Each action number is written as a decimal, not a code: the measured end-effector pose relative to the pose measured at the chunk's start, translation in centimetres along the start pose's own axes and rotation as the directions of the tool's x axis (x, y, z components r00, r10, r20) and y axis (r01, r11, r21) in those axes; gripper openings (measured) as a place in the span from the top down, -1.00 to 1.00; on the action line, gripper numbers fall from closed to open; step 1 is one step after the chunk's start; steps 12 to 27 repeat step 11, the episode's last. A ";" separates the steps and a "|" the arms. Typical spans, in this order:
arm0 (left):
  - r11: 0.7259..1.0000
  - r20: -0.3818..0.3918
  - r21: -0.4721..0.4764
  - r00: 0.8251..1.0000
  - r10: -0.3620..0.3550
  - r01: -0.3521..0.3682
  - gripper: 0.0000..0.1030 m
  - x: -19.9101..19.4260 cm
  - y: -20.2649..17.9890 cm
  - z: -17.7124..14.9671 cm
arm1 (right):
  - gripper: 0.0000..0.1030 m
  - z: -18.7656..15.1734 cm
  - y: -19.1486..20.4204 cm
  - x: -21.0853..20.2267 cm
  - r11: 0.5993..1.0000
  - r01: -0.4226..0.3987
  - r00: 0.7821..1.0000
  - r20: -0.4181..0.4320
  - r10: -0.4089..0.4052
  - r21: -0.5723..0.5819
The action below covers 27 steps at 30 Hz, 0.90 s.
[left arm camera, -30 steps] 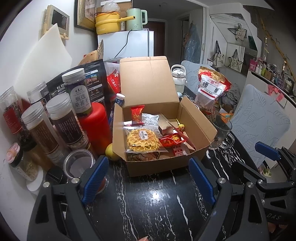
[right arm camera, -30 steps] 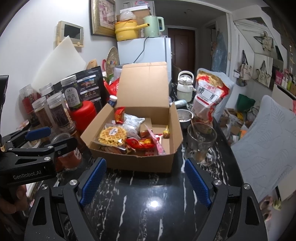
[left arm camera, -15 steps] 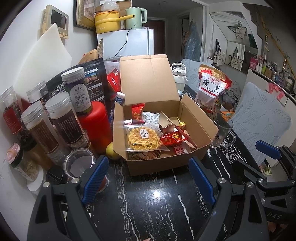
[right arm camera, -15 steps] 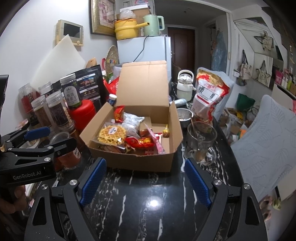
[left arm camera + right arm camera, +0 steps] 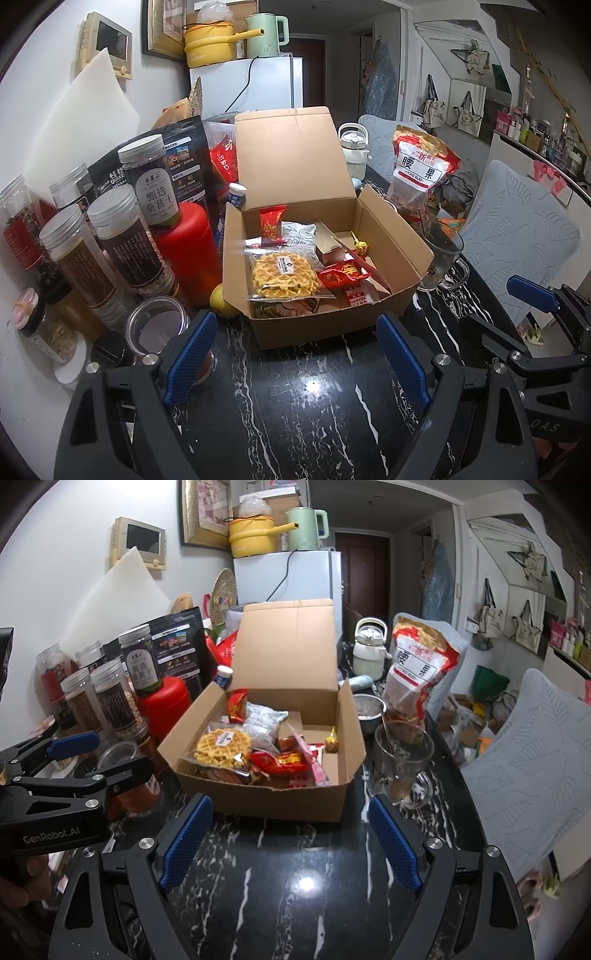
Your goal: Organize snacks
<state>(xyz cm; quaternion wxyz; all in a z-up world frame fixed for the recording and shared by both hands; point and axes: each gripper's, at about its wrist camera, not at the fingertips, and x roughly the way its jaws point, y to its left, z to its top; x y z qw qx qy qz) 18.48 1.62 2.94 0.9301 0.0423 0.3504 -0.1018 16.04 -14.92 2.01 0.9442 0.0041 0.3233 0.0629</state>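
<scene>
So the cardboard box (image 5: pixel 325 310) is sitting open on the black marbled table (image 5: pixel 295 406), lid flap standing upright at the back, and it's holding the snacks: a waffle pack (image 5: pixel 284 275) toward the front left, a red snack packet (image 5: pixel 341 275) just to its right, a small red pouch (image 5: pixel 272 225) leaning at the back, and a lollipop (image 5: pixel 360 246) lying on the bare right side. Both grippers are hovering low over the table in front of the box, neither touching it. The left gripper (image 5: pixel 295 354) is holding its blue pads (image 5: pixel 190 352) spread wide with nothing between them, and the right gripper (image 5: pixel 290 840) is doing the same (box front wall lying just beyond its fingertips). A glass mug (image 5: pixel 400 764) is standing just right of the box, probably with a bit of liquid in it, hard to tell. Jars (image 5: pixel 122 240) and a red canister (image 5: pixel 188 254) are crowding the left side.
</scene>
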 end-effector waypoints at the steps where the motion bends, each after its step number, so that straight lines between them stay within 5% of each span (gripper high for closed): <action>1: 1.000 0.000 0.000 1.000 0.001 -0.001 -0.73 0.0 0.0 0.0 | -0.70 0.0 0.0 0.1 1.000 0.000 1.000 -0.001 0.000 0.000; 27: 1.000 -0.008 0.001 1.000 0.002 -0.002 -0.73 0.2 -0.1 -0.1 | -0.70 -0.2 -0.2 0.4 1.000 -0.002 1.000 -0.006 0.002 0.002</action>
